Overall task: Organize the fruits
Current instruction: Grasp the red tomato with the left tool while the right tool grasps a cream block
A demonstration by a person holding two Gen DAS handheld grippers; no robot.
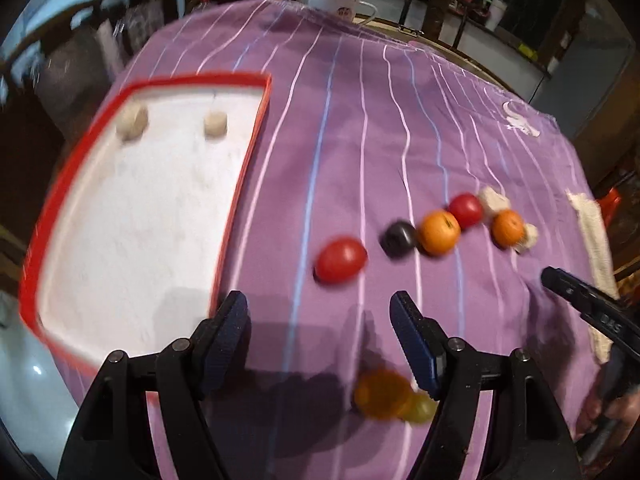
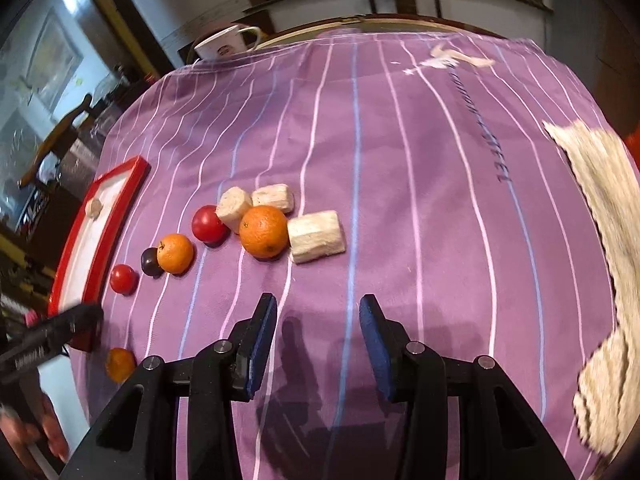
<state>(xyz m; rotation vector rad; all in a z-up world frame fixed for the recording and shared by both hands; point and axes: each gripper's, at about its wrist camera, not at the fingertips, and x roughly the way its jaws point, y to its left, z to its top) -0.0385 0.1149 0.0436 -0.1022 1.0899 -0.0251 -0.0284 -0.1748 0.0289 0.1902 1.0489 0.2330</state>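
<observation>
Left gripper and right gripper both spread, empty. Round red tomato at 12 o'clock, off red-rimmed white tray. Risk: smooth fruit rolling under off-centre pinch.

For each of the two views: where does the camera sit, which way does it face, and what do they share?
Left wrist: behind the open left gripper, facing the red-rimmed tray and the fruit row.
Right wrist: behind the open right gripper, facing the large orange and the purple striped cloth.
Shared: tray, fruit row, white cup.
</observation>
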